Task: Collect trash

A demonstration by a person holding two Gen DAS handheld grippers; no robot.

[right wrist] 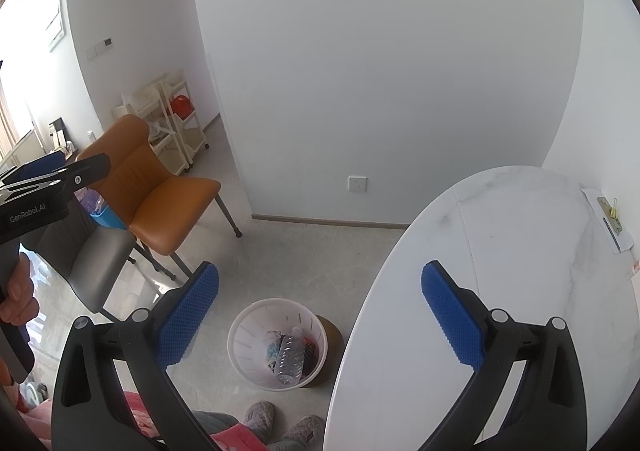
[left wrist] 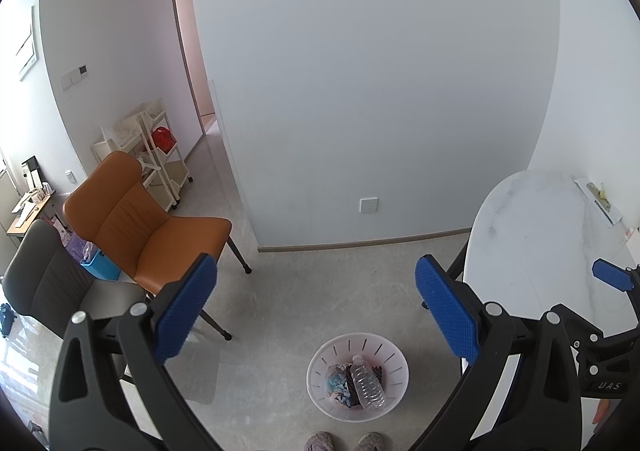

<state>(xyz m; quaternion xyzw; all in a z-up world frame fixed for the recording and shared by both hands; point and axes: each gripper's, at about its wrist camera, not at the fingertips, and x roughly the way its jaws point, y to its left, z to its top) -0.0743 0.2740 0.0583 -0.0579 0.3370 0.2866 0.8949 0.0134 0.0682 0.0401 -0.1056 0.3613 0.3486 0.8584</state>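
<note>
A white slotted trash basket (left wrist: 394, 361) (right wrist: 244, 335) stands on the floor beside the table. Inside it lie a clear plastic bottle (left wrist: 368, 383) (right wrist: 290, 359) and crumpled wrappers (left wrist: 340, 383). My left gripper (left wrist: 316, 311) hangs open high above the basket, nothing between its blue pads. My right gripper (right wrist: 320, 319) is also open and empty, its left finger over the floor and its right finger over the table edge. The right gripper's blue fingertip (left wrist: 610, 275) shows at the right of the left wrist view, and a hand holds the left gripper's body (right wrist: 36, 195) at the left of the right wrist view.
A white marble oval table (left wrist: 532, 243) (right wrist: 480, 271) fills the right, with a paper and small item (right wrist: 610, 221) at its far edge. An orange chair (left wrist: 140, 223) (right wrist: 160, 191) and a grey chair (left wrist: 44, 275) stand left. A person's slippers (right wrist: 280, 421) are by the basket.
</note>
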